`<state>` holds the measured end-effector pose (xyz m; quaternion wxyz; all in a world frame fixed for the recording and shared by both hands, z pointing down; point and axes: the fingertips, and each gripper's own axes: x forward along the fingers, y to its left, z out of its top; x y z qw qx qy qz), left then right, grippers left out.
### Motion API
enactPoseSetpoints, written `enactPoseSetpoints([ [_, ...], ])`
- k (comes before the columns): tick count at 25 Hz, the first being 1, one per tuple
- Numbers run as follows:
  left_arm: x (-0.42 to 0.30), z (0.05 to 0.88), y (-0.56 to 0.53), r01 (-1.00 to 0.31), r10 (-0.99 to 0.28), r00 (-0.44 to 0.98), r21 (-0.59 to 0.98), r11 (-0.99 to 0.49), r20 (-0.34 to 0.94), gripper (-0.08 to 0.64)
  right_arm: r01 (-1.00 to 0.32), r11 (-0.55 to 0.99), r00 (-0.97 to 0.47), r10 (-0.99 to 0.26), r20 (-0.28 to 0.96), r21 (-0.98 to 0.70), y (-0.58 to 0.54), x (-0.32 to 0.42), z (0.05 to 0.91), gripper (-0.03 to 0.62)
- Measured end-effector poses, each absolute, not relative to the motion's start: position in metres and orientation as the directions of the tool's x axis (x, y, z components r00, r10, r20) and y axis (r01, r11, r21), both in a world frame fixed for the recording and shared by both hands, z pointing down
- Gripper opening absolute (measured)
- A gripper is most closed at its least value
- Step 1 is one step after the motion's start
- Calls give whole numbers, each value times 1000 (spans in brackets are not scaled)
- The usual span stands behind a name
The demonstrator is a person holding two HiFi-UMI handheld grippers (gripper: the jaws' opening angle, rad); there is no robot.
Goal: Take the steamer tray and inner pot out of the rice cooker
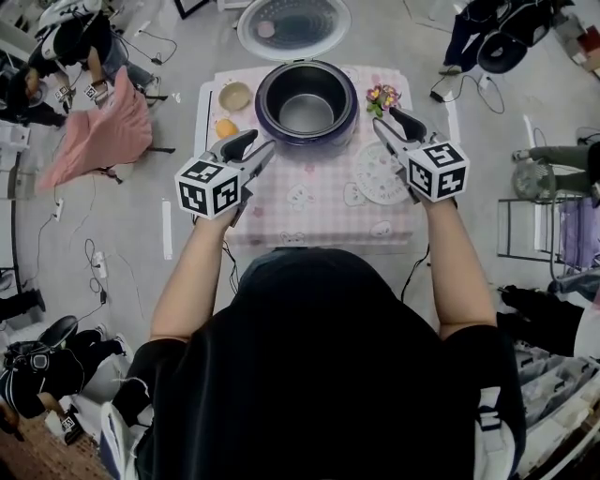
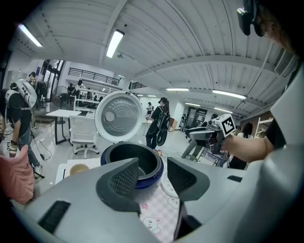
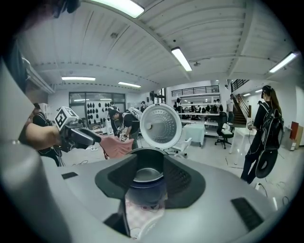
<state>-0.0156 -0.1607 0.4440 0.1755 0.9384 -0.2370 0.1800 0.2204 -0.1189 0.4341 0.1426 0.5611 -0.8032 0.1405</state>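
A dark blue round rice cooker [image 1: 269, 120] stands at the far middle of a table [image 1: 309, 211] covered with a pink checked cloth. Its white round lid [image 1: 293, 25] is swung open behind it. The silver metal inner pot [image 1: 307, 112] sits inside the rice cooker, its rim level with the cooker's top. The white perforated round steamer tray [image 1: 380, 173] lies flat on the table, just beside the rice cooker at its near right.

To the left of the rice cooker stand a small tan bowl [image 1: 234, 96] and, nearer, an orange round fruit [image 1: 226, 128]. A little bunch of coloured flowers [image 1: 382, 97] is just to the cooker's right.

The left claw [image 1: 257, 146] is held in the air at the near left of the rice cooker and points toward it. Its jaws are spread with nothing between them; in the left gripper view the cooker's wall and the cloth show through the gap, well beyond the ribbed pads [image 2: 126, 179].

The right claw [image 1: 392, 123] is held at the near right of the rice cooker, above the steamer tray as the head view shows it, and also points at the cooker. Its jaws stand apart and empty; the right gripper view looks between them into the inner pot and the open lid behind.
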Motion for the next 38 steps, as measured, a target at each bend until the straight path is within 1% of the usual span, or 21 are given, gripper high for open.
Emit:
enactPoseSetpoints([
  [12,-13,456,-192,-514,-374,815,255,-819,442,207,-936,326,-350,-825,444,-133,-147,214,466,192],
  [18,-12,483,-221,-528,-364,799,268,-806,478,207,-933,305,-359,-803,475,-189,-172,215,490,195],
  [30,-11,533,-278,-558,-342,763,293,-776,548,207,-925,260,-376,-724,578,-275,-217,208,557,207],
  [38,-9,558,-304,-575,-342,738,276,-770,582,206,-932,231,-360,-690,628,-280,-236,207,585,215],
])
